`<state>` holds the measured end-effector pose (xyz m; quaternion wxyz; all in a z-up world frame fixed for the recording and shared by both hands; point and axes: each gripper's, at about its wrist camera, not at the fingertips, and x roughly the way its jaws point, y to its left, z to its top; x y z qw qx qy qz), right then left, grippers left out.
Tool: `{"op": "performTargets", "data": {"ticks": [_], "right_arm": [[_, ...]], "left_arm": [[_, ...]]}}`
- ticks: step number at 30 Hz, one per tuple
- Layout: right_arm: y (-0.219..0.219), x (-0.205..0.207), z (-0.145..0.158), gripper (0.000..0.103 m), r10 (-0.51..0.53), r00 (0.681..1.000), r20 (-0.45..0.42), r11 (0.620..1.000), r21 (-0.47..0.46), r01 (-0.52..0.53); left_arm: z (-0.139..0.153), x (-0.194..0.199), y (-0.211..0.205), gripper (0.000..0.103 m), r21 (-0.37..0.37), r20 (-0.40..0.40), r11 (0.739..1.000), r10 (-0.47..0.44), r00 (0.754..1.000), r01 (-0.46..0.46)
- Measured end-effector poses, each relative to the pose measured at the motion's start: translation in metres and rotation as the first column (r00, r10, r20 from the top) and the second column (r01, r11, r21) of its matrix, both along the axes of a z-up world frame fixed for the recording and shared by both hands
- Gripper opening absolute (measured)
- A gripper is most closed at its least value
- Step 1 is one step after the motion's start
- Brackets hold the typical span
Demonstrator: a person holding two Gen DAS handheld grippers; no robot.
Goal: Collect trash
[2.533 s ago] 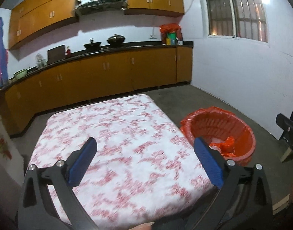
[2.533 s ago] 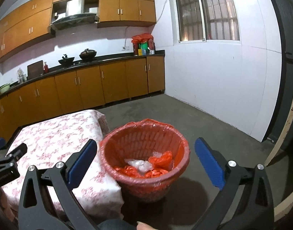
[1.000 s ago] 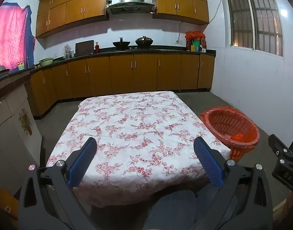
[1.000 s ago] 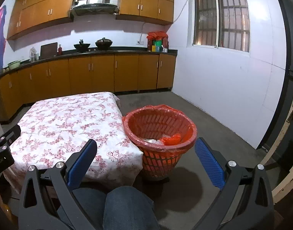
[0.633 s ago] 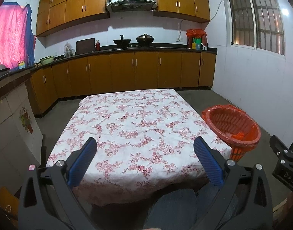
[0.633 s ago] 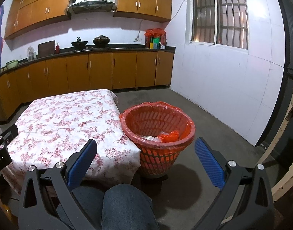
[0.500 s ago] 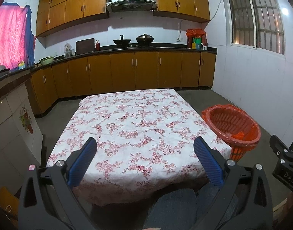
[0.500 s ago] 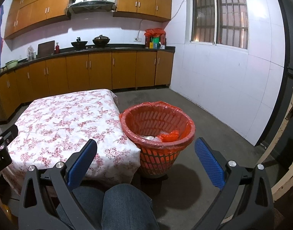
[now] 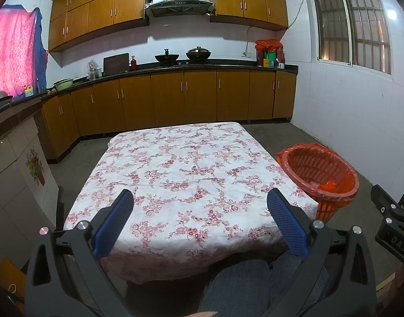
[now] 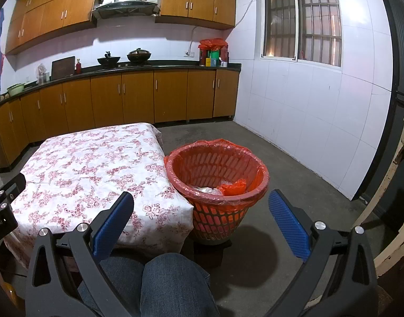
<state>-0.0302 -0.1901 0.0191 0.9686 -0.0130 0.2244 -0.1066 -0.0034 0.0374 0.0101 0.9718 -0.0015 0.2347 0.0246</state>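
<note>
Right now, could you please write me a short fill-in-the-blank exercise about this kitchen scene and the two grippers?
1. The basket beside the table is lined with a plastic bag of the colour ____.
2. The jaws of the left gripper and the right gripper both stand ____.
3. The basket stands on the ____, not on the table.
4. The tablecloth has a ____ pattern.

Missing words: red; open; floor; floral
</note>
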Motion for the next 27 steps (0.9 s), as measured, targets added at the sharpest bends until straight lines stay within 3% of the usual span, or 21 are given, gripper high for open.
{"op": "performTargets", "data": {"ticks": [27], "right_arm": [[-0.0012, 0.0002, 0.0006, 0.101, -0.001, 1.0, -0.001, 1.0, 0.002, 0.001]], "left_arm": [[0.0003, 0.0004, -0.0013, 0.099, 0.002, 0.001, 1.0, -0.006, 1.0, 0.006]]}}
